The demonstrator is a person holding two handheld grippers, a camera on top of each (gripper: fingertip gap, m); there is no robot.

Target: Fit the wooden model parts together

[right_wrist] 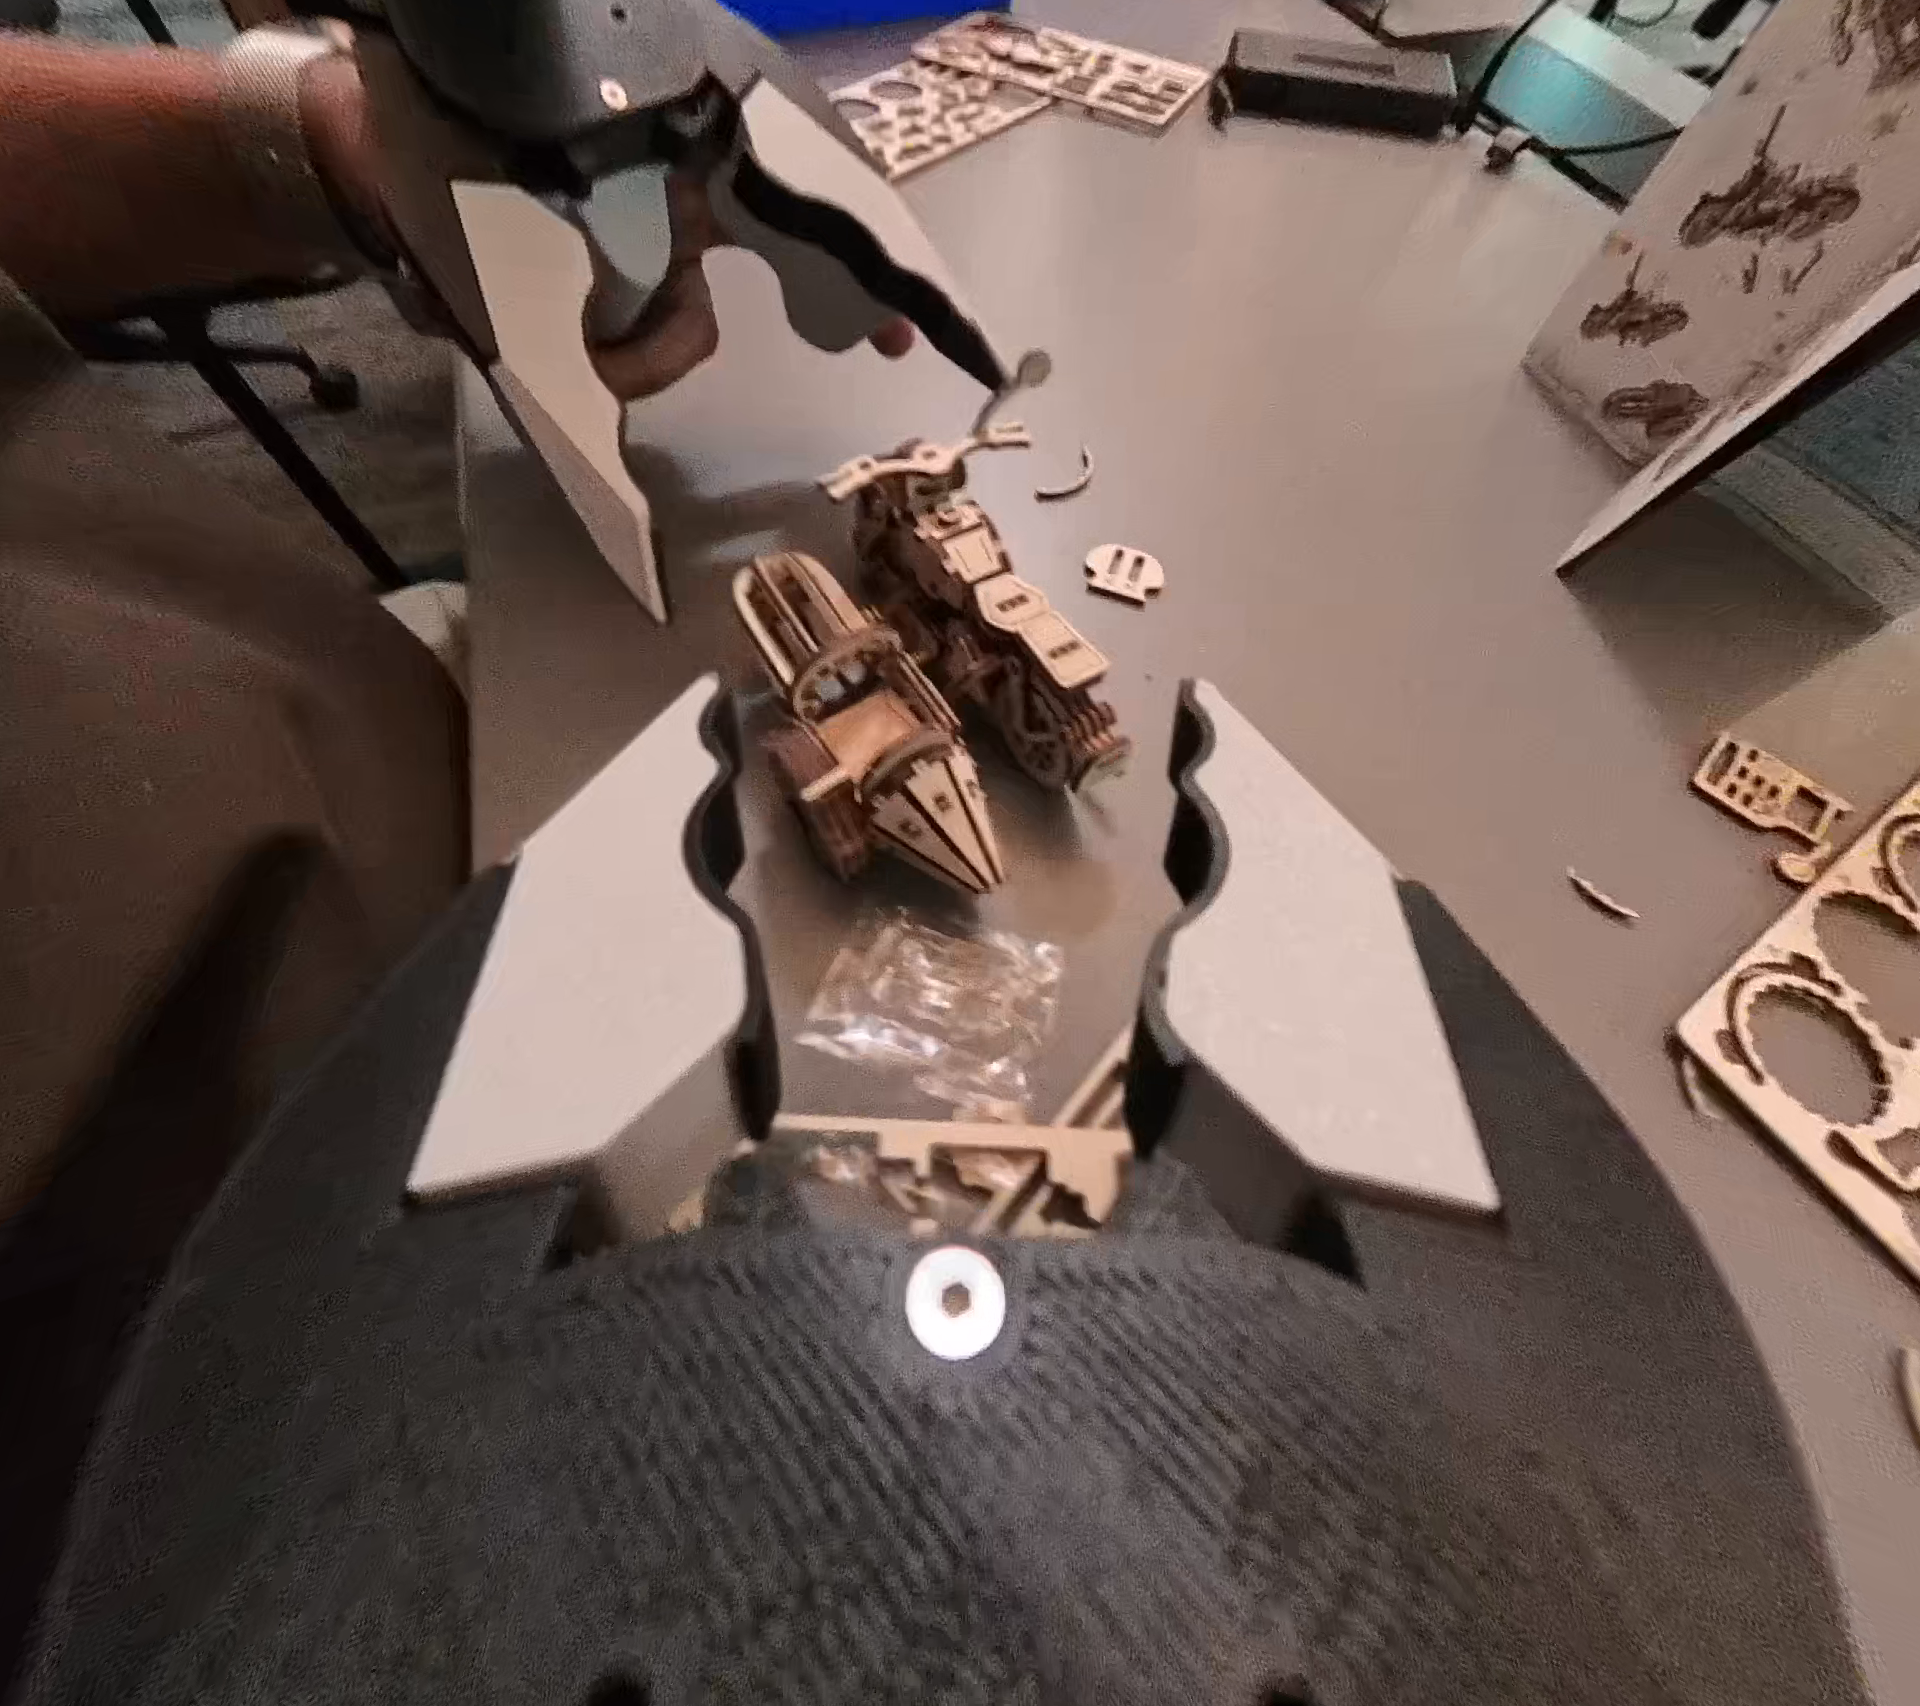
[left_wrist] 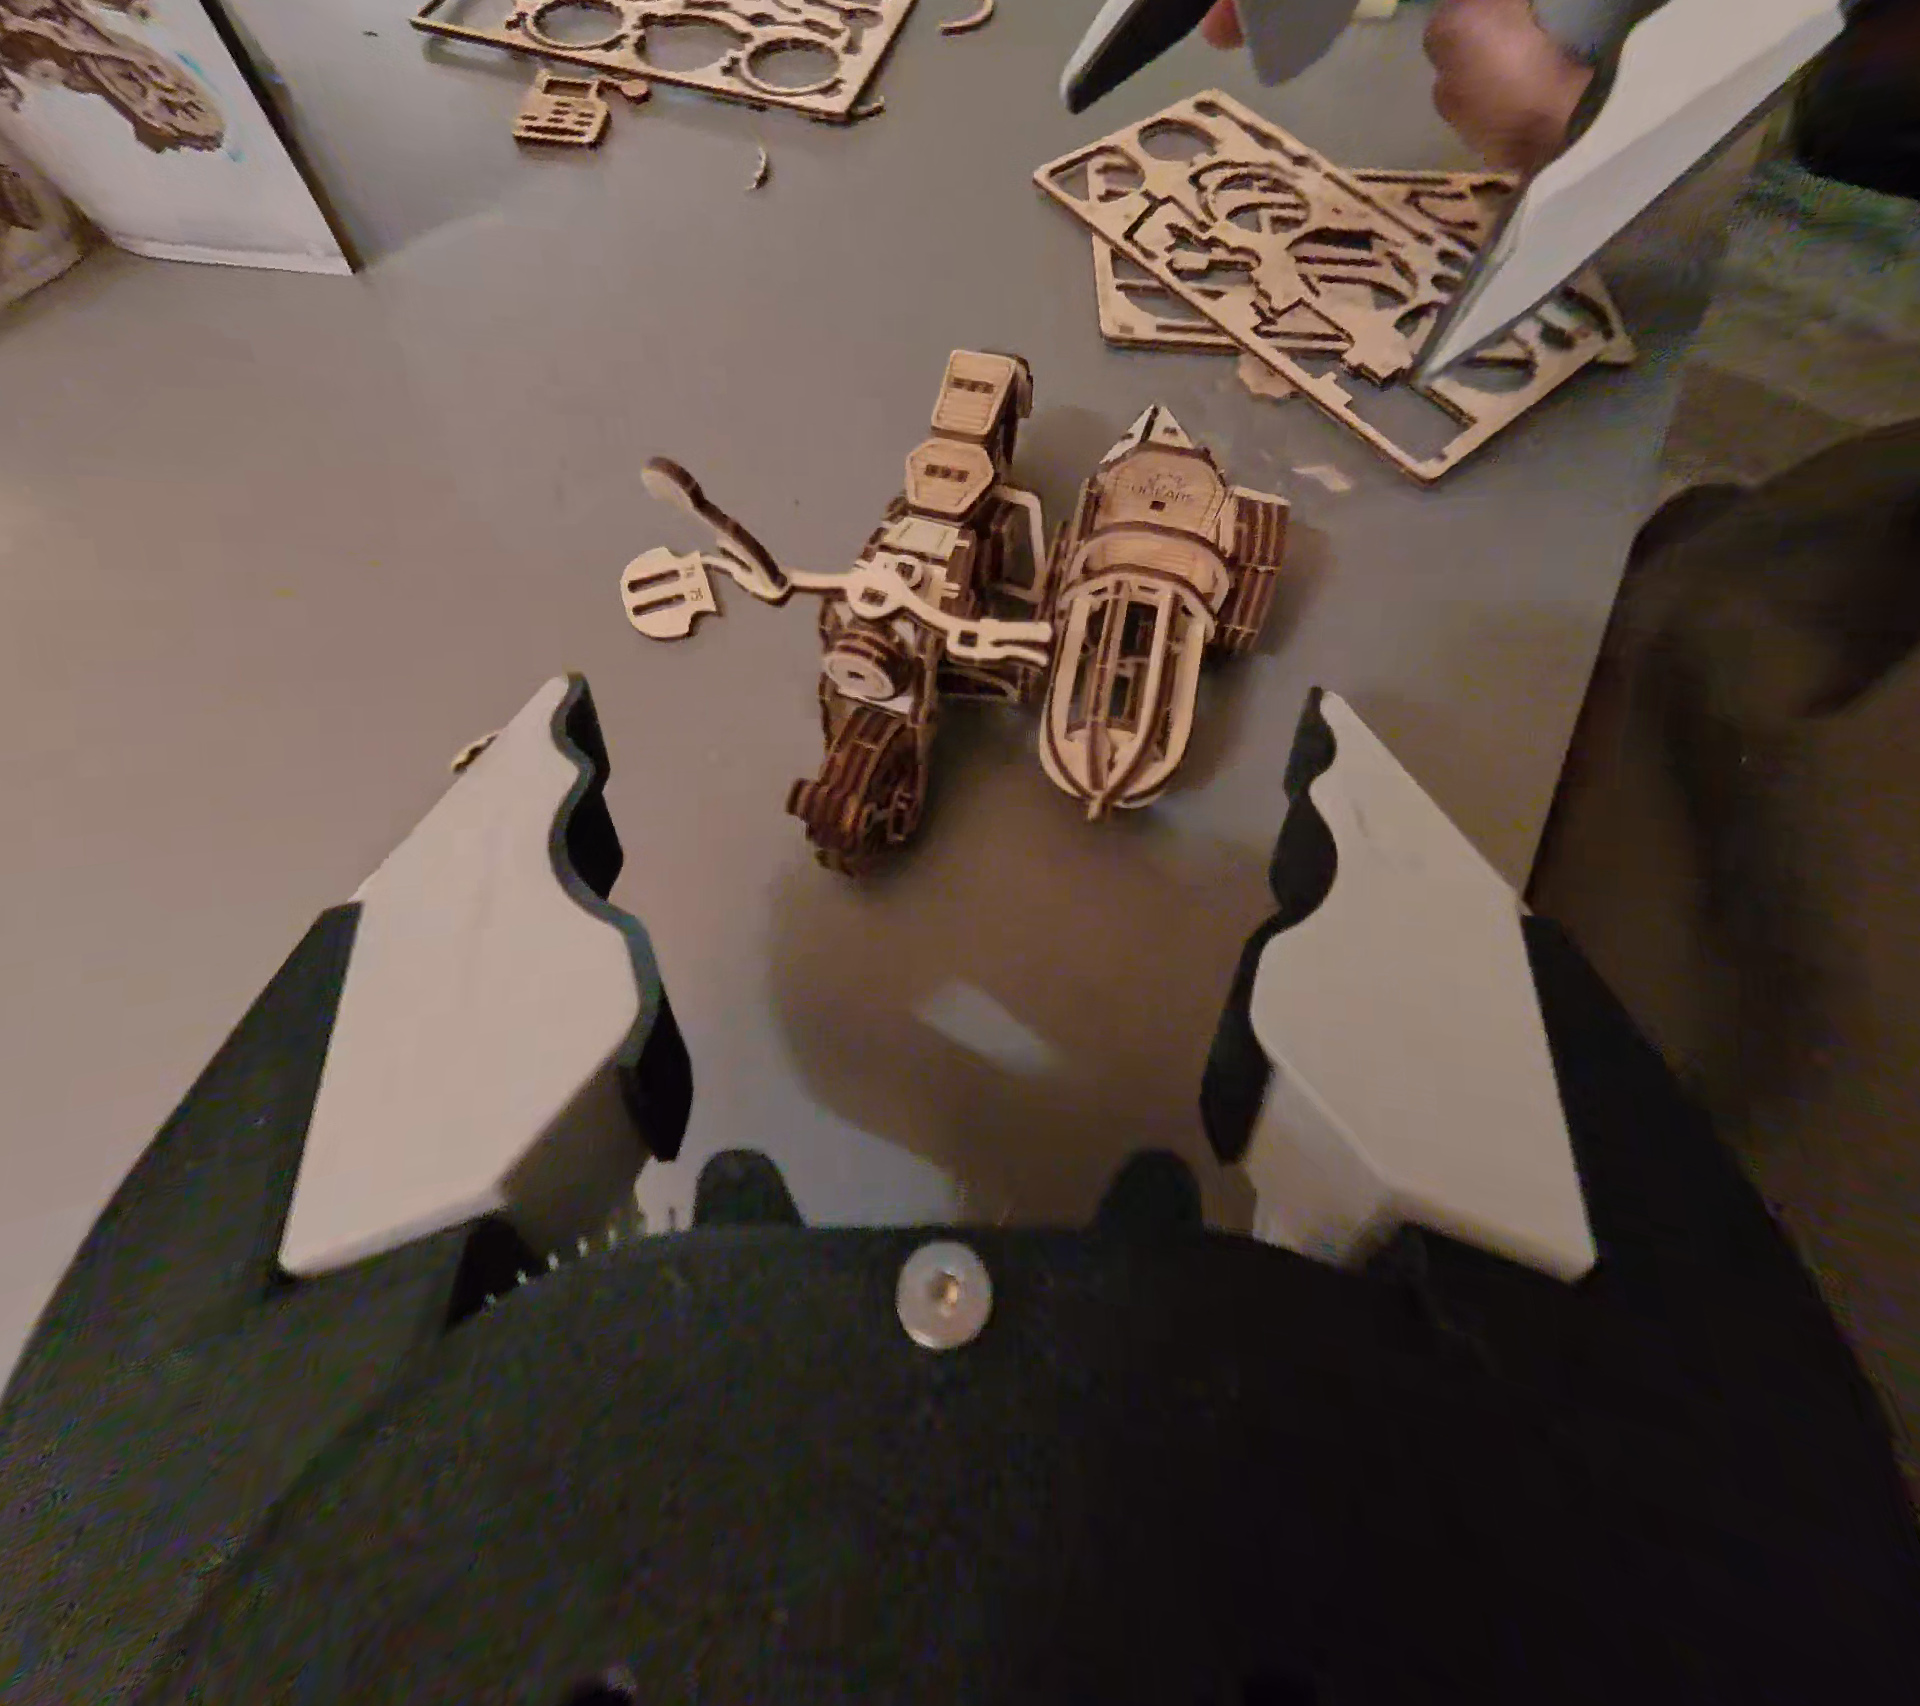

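Observation:
A wooden motorcycle with a sidecar (left_wrist: pixel 987 617) stands on the grey table (left_wrist: pixel 416 461); it also shows in the right wrist view (right_wrist: pixel 935 669). A small round slotted wooden piece (left_wrist: pixel 665 591) lies beside its handlebar, also seen in the right wrist view (right_wrist: pixel 1124 570). My left gripper (left_wrist: pixel 945 700) is open and empty, just short of the model's front; it also shows in the right wrist view (right_wrist: pixel 821 493). My right gripper (right_wrist: pixel 954 690) is open and empty behind the sidecar's tail, and it hangs above the sheets in the left wrist view (left_wrist: pixel 1252 233).
Punched-out wooden sheets lie at the back (left_wrist: pixel 665 20) and right (left_wrist: pixel 1299 254). A crumpled clear plastic bag (right_wrist: pixel 935 1002) lies under my right gripper. A printed box (left_wrist: pixel 156 46) stands at the left. Small curved scraps (right_wrist: pixel 1070 477) lie loose. A black box (right_wrist: pixel 1340 77) sits far off. My right tips are about 15 cm from the small round slotted wooden piece (left_wrist: pixel 665 591), my left tips only 7 cm. The right camera catches it too, in the right wrist view (right_wrist: pixel 1118 566).

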